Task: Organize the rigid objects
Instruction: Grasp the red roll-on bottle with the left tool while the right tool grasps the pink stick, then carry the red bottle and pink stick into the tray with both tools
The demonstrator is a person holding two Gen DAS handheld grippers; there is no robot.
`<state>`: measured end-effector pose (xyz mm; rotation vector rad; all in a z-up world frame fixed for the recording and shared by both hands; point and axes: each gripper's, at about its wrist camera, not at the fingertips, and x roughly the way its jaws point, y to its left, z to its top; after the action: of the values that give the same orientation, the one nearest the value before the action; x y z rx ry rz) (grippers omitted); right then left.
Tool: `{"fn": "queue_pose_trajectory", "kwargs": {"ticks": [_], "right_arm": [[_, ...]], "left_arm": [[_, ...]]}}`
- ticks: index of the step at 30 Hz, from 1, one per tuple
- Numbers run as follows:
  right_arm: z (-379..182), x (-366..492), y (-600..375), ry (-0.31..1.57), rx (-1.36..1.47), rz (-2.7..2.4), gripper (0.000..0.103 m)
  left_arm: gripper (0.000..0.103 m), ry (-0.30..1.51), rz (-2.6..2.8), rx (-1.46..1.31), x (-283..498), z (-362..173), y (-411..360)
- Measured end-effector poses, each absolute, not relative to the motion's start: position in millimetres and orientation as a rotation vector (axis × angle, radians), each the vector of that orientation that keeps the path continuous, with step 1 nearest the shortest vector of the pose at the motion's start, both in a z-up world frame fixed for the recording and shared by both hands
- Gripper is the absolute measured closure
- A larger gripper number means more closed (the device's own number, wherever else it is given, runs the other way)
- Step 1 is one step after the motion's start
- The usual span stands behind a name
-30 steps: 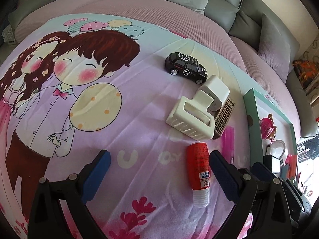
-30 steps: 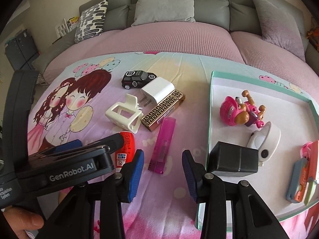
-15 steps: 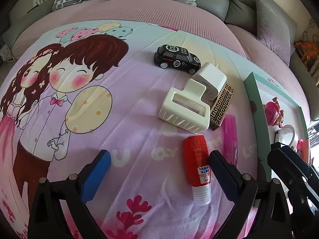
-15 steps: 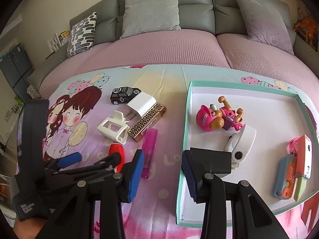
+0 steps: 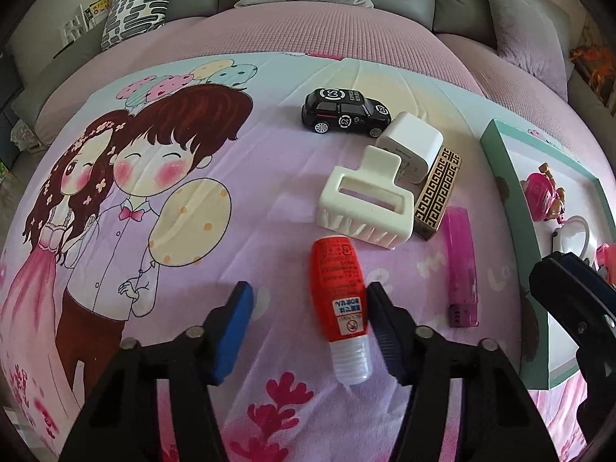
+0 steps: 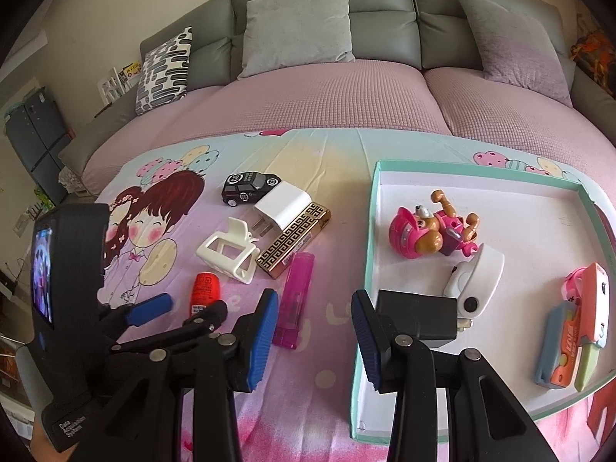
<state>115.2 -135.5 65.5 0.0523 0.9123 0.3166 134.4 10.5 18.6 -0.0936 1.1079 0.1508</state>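
Beside the tray's (image 6: 367, 269) edge, left fingers (image 5: 379, 315) close around the red tube (image 5: 340, 296); right fingers (image 6: 265, 331) gape empty.

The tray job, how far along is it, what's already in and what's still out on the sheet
Done: the tray holds the pink pup toy, a white gadget, a black block and pastel pieces. In hand: the left gripper is closing around the red tube, not yet pinched; the right gripper is empty. Left: toy car, charger, hair claw, patterned box, pink lighter.
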Motion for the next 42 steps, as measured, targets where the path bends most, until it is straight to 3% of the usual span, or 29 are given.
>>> {"fn": "queue_pose_trajectory", "kwargs": {"ticks": [6,8,20,26,30,36,42], "right_arm": [[60,116,-120,0.912,0.036,0.368,0.061],[57,116,-114,0.917,0.013,0.373,0.061],[21,130,-93,1.009,-0.045,0.340,0.061],[16,131,-86,0.999,-0.106,0.294,0.065],[16,132,-86,0.996,-0.121,0.258,0.073],[14,132,-82,0.982,-0.144,0.238,0.073],[16,132,-89,0.976,-0.093,0.250,0.080]], "left_arm": [[0.071,1.092,0.151,-0.124,133,18,22],[0.074,1.091,0.158,-0.134,131,17,27],[0.074,1.083,0.201,-0.178,125,15,49],[0.074,1.081,0.204,-0.175,124,15,47],[0.074,1.080,0.208,-0.168,124,15,46],[0.074,1.082,0.217,-0.150,124,14,44],[0.075,1.073,0.224,-0.149,124,15,43]]}}
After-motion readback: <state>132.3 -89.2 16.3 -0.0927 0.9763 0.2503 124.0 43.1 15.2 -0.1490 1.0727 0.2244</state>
